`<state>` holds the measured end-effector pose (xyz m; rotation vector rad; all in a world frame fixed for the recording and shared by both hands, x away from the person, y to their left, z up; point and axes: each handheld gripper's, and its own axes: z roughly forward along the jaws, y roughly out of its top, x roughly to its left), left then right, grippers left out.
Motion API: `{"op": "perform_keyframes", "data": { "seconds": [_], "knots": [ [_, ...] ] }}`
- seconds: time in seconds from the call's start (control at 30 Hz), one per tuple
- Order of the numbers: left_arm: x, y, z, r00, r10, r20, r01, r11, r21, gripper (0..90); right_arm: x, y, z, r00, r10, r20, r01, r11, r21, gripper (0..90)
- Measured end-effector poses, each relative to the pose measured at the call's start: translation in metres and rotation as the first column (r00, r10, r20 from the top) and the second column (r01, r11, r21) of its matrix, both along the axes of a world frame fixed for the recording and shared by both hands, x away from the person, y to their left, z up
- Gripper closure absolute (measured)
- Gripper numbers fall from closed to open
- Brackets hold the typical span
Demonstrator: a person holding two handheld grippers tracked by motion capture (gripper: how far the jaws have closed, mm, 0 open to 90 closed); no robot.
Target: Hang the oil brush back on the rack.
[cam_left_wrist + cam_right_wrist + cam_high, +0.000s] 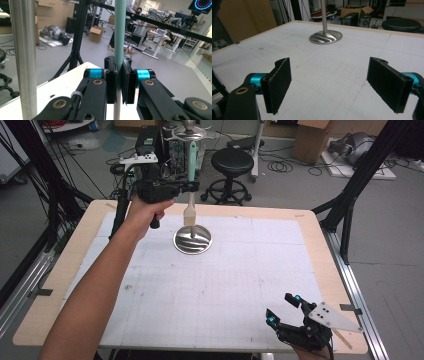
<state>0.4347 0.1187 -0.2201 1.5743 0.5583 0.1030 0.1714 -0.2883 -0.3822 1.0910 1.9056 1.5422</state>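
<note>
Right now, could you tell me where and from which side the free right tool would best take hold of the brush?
On the mint handle of the brush, above the left tool that clamps it mid-length. The handle is slim, straight and upright, so level jaws coming from the person's side should close squarely across it. The bristles hang low over the steel stand base, leaving less room there.

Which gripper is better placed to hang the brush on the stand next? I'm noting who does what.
The left. The left gripper is shut on the teal-handled brush, held upright beside the metal stand. The right gripper rests open at the table's near corner, far from the stand.
</note>
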Motion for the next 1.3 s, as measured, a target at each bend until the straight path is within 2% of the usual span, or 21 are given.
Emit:
{"op": "perform_keyframes", "data": {
  "seconds": [0.13,0.3,0.53,0.57,0.63,0.73,0.83,0.93,1.13,1.3],
  "knots": [
    [0.003,0.001,-0.001,0.9998,0.015,-0.017,-0.015,0.9998,-0.011,84.0,-0.001,0.0,0.0,1.0,0.001,0.001,-0.001,1.0,0.003,18.7],
    [0.008,0.001,-0.005,0.9992,0.021,-0.033,-0.021,0.9998,-0.004,84.0,-0.002,0.0,-0.002,1.0,-0.004,-0.003,0.004,1.0,0.002,18.6],
    [0.006,0.0,-0.005,0.9991,0.038,-0.02,-0.038,0.9992,0.01,83.6,-0.002,0.002,-0.002,1.0,-0.002,-0.002,0.002,1.0,0.002,18.6],
    [0.005,0.0,-0.005,0.9988,0.045,-0.019,-0.045,0.9988,0.021,82.8,-0.002,0.002,-0.002,1.0,-0.001,-0.001,0.001,1.0,0.002,18.6],
    [0.002,-0.001,-0.006,0.998,0.06,-0.021,-0.059,0.997,0.049,72.0,-0.003,0.002,-0.002,1.0,-0.003,-0.006,0.003,1.0,0.003,18.7],
    [-0.006,-0.001,-0.009,0.9943,0.105,0.017,-0.106,0.9904,0.088,54.8,-0.004,0.001,-0.002,1.0,-0.006,0.003,0.006,1.0,0.003,18.6],
    [-0.015,0.007,-0.014,0.9854,0.159,0.06,-0.164,0.9839,0.073,43.9,-0.005,-0.001,-0.002,0.9999,-0.014,0.0,0.014,0.9999,0.006,18.7],
    [-0.025,0.019,-0.022,0.9798,0.187,0.073,-0.191,0.9794,0.065,39.0,-0.005,-0.002,-0.002,0.9998,-0.02,0.002,0.02,0.9998,0.007,18.6],
    [-0.054,0.039,-0.041,0.9826,0.166,0.084,-0.169,0.9852,0.031,36.0,-0.005,-0.003,-0.002,0.9996,-0.028,0.001,0.028,0.9996,-0.002,18.7],
    [-0.083,0.048,-0.057,0.9881,0.116,0.101,-0.118,0.9929,0.013,33.1,-0.004,-0.005,-0.004,0.9991,-0.042,-0.008,0.042,0.9991,0.006,18.7]
  ]
}}
